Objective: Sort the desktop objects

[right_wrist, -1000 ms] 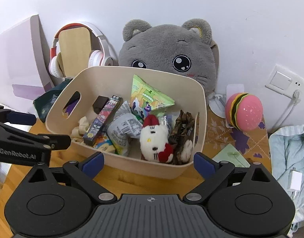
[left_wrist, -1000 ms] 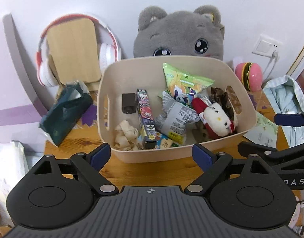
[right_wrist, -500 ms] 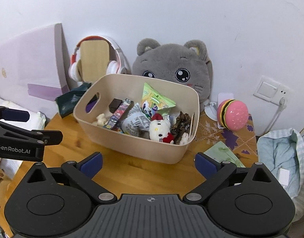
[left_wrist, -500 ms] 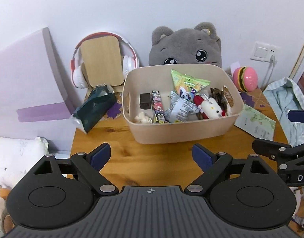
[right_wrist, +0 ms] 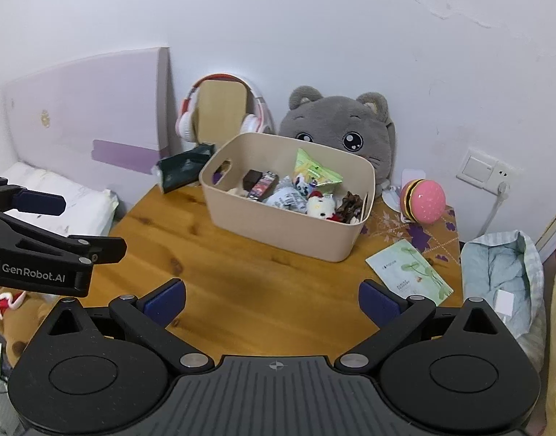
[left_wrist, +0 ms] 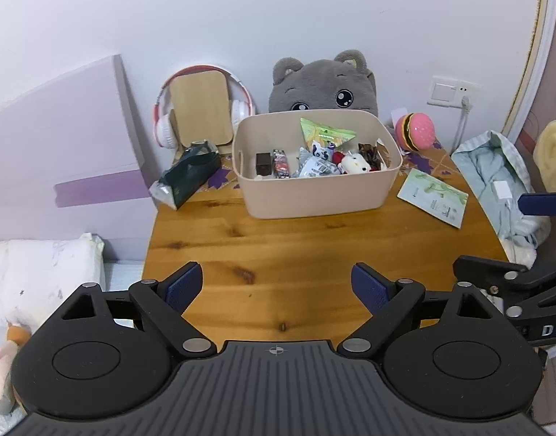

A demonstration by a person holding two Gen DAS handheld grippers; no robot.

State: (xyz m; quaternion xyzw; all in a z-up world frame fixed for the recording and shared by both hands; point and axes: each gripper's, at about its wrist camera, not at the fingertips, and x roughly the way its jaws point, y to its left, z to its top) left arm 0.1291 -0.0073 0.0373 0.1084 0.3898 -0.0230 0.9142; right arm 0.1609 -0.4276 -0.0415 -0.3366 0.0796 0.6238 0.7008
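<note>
A beige bin stands at the back of the round wooden table. It holds a green snack bag, a small white and red plush, a black box, a silver packet and other small items. My left gripper is open and empty, well back from the bin above the table's front. My right gripper is open and empty too, to the right of the left one. Each gripper shows at the edge of the other's view.
Behind the bin are a grey cat plush, headphones on a wooden stand and a burger toy. A dark tissue pack lies left, a green leaflet right. Light blue cloth sits at the right edge.
Both grippers have pulled back and up from the bin, which now looks much smaller and farther. Both stay open and empty.
</note>
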